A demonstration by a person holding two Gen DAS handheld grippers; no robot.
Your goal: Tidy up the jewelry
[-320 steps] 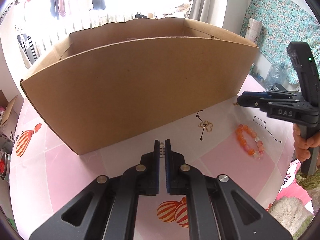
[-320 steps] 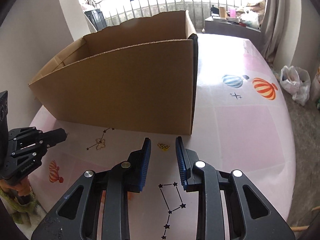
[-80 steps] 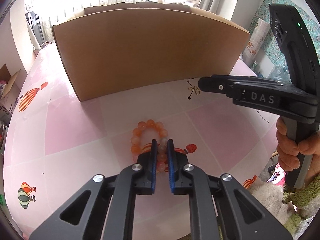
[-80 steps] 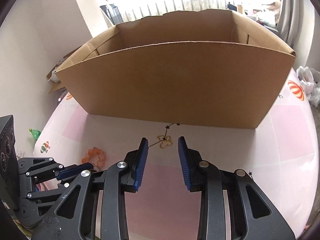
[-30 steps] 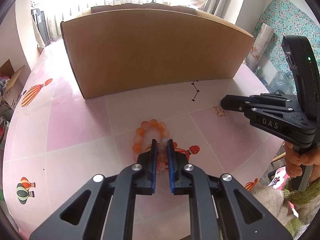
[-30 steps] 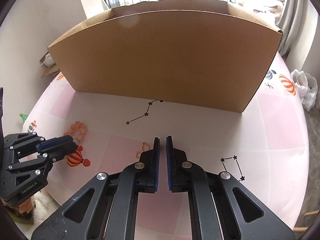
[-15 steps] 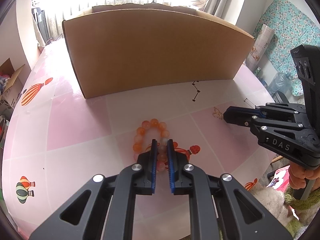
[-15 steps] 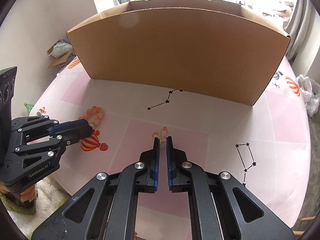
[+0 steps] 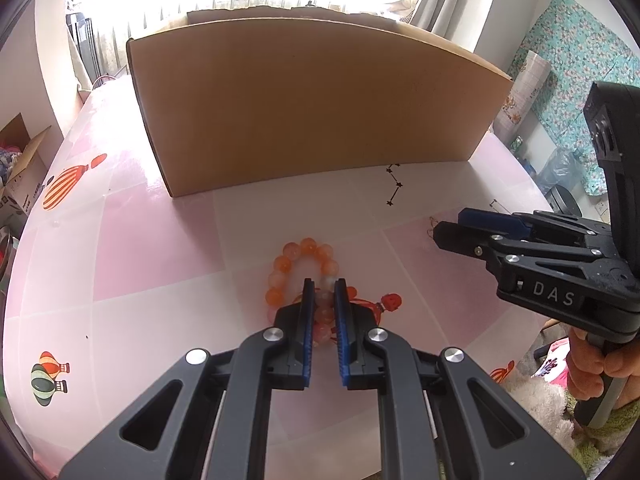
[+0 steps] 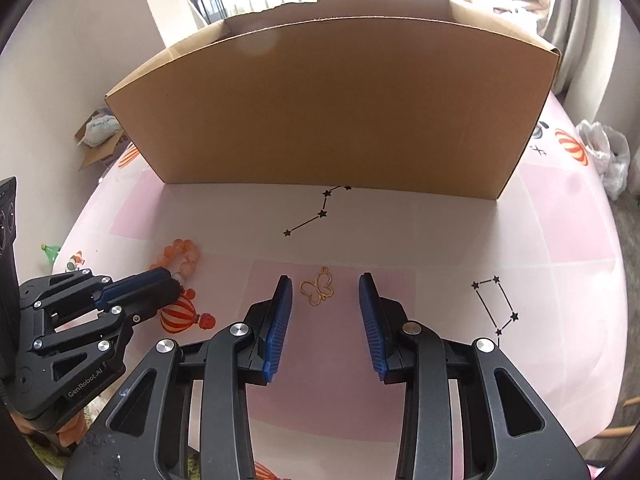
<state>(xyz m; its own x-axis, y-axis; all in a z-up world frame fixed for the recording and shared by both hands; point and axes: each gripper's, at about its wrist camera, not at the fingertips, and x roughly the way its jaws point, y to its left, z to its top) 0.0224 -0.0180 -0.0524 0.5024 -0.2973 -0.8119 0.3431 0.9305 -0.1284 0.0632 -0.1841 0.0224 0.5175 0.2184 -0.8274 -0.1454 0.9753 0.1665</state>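
Observation:
An orange bead bracelet lies on the pink tablecloth, and my left gripper is shut on its near side, with beads pinched between the blue pads. A small gold butterfly pendant lies flat on the cloth between the fingers of my right gripper. Those jaws are opening and the pads do not touch the pendant. In the left wrist view the right gripper stands to the right of the bracelet. In the right wrist view the left gripper covers part of the bracelet. A tall open cardboard box stands behind both.
The tablecloth has balloon and star-line prints, and the table's edge runs close in front of both grippers. A hand holds the right gripper's handle. A small carton and a plastic bag lie on the floor beside the table.
The right gripper's jaws have gone from shut to apart, and the butterfly pendant now lies free between them. The right gripper shifted slightly. The left gripper and bracelet have not moved.

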